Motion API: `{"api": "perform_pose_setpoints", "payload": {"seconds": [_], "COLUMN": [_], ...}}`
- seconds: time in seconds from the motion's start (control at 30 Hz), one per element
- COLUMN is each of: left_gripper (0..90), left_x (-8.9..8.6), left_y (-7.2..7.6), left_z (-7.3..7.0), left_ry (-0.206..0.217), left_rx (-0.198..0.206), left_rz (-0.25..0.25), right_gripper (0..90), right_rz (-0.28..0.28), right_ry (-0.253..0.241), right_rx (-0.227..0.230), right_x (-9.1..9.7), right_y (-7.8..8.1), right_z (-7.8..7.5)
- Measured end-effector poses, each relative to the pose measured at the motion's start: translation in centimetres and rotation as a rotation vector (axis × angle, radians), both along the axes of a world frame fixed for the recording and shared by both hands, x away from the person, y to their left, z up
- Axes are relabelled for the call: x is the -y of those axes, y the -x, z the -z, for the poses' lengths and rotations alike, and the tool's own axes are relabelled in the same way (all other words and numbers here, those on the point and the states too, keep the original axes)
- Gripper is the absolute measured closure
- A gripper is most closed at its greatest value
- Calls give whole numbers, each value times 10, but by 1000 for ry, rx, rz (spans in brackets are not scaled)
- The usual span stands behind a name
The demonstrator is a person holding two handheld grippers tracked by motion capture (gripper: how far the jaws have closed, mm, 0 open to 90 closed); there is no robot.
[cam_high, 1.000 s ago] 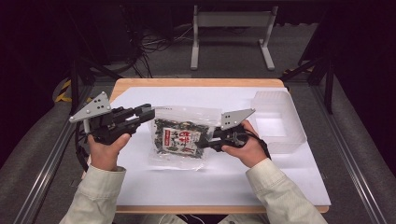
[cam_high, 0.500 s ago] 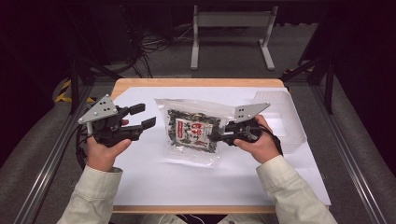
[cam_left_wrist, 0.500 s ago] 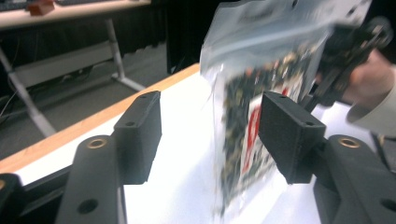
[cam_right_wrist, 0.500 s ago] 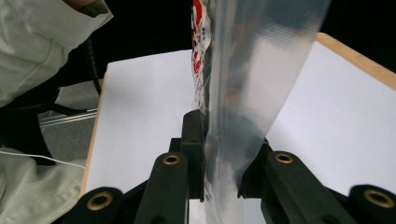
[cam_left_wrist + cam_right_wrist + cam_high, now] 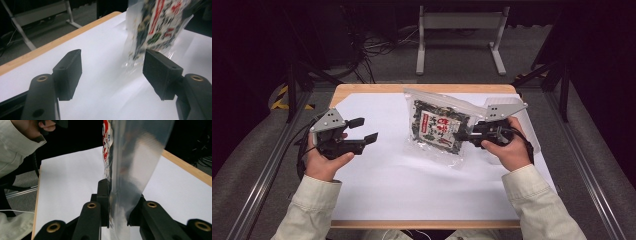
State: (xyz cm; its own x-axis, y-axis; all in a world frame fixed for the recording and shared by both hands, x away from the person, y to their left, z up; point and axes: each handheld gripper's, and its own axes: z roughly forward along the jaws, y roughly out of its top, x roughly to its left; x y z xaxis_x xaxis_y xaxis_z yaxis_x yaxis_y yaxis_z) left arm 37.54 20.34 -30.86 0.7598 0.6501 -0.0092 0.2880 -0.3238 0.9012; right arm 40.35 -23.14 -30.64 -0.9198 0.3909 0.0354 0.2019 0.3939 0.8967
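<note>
Scene: a person at a table [image 5: 362, 200] covered in white, seen from the high view, with a hand-held gripper in each hand.
Bag: a clear plastic snack bag [image 5: 439, 127] with a dark, red-lettered pack inside, right of centre in the high view, lifted and tilted, its lower left corner at or close to the surface.
Right gripper: the right gripper [image 5: 469, 136] is clamped on the bag's right edge; in the right gripper view the film [image 5: 125, 195] stands pinched between the two black jaws.
Left gripper: the left gripper [image 5: 363, 131] sits at the left of the frame, its jaws just opened wide with nothing between them.
Key relation: the bag lies to the right of the left gripper, well apart; in the left gripper view it hangs at the upper right [image 5: 155, 32], beyond the right jaw.
Long axis: runs from upper left to lower right in the high view.
Nearer hand: the right, already holding.
Tray: a clear container [image 5: 532, 137] lies behind the right hand.
</note>
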Motion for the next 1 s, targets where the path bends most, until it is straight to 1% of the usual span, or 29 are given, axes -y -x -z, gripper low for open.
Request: {"api": "perform_pose_setpoints", "payload": {"seconds": [0.03,0.07,0.1,0.13,0.17,0.2,0.23,0.27,0.33,0.37,0.4,0.47,0.5,0.53,0.6,0.67,0.73,0.9,0.97,1.0], "left_gripper": [316,305,298,291,285,277,273,270,266,264,262,261,259,258,258,255,253,246,247,252], "left_x": [-1,-3,-6,-6,-7,-10,-11,-12,-13,-14,-14,-17,-19,-20,-22,-24,-25,-26,-27,-27], "left_y": [-1,-2,-4,-4,-6,-7,-8,-9,-11,-12,-14,-15,-16,-16,-16,-17,-17,-19,-20,-20], "left_z": [2,5,10,10,13,20,24,27,35,38,43,50,53,57,61,66,70,80,83,83], "left_ry": [-2,-6,-3,-3,-4,-1,6,5,23,16,23,23,24,33,38,26,20,19,-3,-3], "left_rx": [-4,-7,-24,-24,-29,-36,-43,-41,-53,-52,-65,-78,-74,-78,-83,-74,-75,-80,-57,-57], "left_rz": [-5,-8,-14,-14,-15,-17,-19,-21,-31,-27,-30,-33,-32,-37,-47,-46,-51,-63,-56,-56], "right_gripper": [768,768,768,768,768,768,768,768,768,768,768,768,768,768,768,768,768,768,768,768], "right_rz": [10,35,48,61,74,86,98,111,133,145,154,179,189,195,210,228,244,282,296,296], "right_ry": [-2,-1,-1,-1,1,4,5,6,4,4,5,7,7,5,2,9,11,9,8,8], "right_rx": [-1,1,0,-1,-4,-5,-8,-9,-13,-14,-14,-15,-15,-15,-20,-20,-19,-16,-16,-16], "right_x": [3,10,13,16,19,22,25,28,33,35,37,43,45,47,52,57,61,74,79,79], "right_y": [0,1,1,1,1,1,1,1,2,2,2,2,2,1,0,-1,-2,-4,-5,-5], "right_z": [-2,-5,-6,-7,-9,-10,-11,-13,-15,-16,-17,-20,-21,-22,-24,-26,-28,-34,-35,-35]}}
